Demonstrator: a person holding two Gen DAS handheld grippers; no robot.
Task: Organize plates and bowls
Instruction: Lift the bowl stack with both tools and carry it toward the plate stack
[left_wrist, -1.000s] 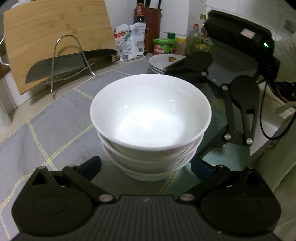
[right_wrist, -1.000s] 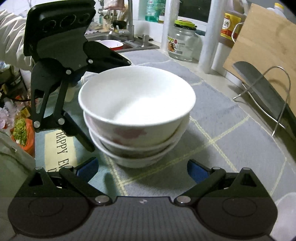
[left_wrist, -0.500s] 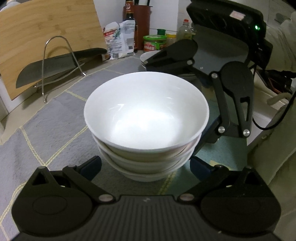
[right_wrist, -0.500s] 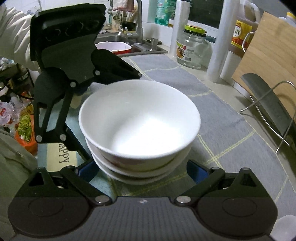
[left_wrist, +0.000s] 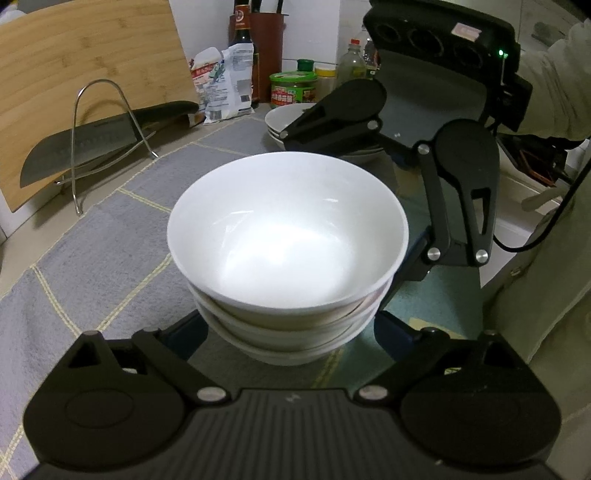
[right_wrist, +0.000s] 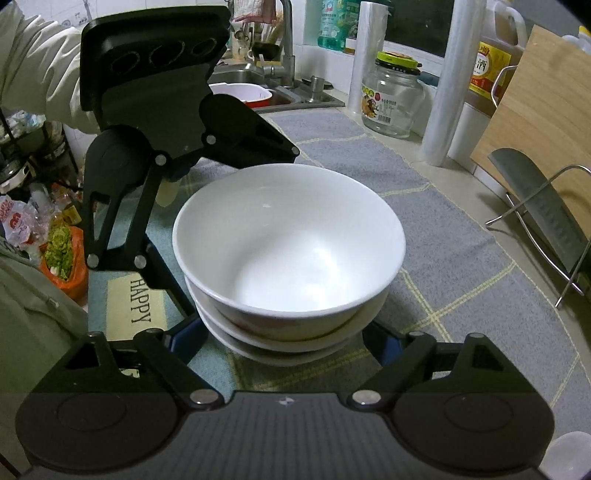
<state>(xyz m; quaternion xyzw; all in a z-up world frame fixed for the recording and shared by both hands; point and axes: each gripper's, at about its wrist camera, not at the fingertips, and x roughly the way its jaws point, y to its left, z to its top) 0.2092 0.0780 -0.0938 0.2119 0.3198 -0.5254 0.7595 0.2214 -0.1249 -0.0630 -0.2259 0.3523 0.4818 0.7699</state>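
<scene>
- Three white bowls (left_wrist: 288, 236) nested in one stack on the grey mat (left_wrist: 110, 240), left wrist view; left gripper (left_wrist: 288, 332) jaws closing either side of the stack's base, contact not clear; stacked plates (left_wrist: 284, 122) behind, partly hidden by the right gripper.
- Right wrist view: same bowls (right_wrist: 288, 240) between the right gripper (right_wrist: 284, 338) jaws, closing, pads near the lowest bowl; left gripper (right_wrist: 155, 122) opposite.

Both the left gripper (left_wrist: 288, 332) and right gripper (right_wrist: 284, 336) angle downward, fingers closing inward.
</scene>
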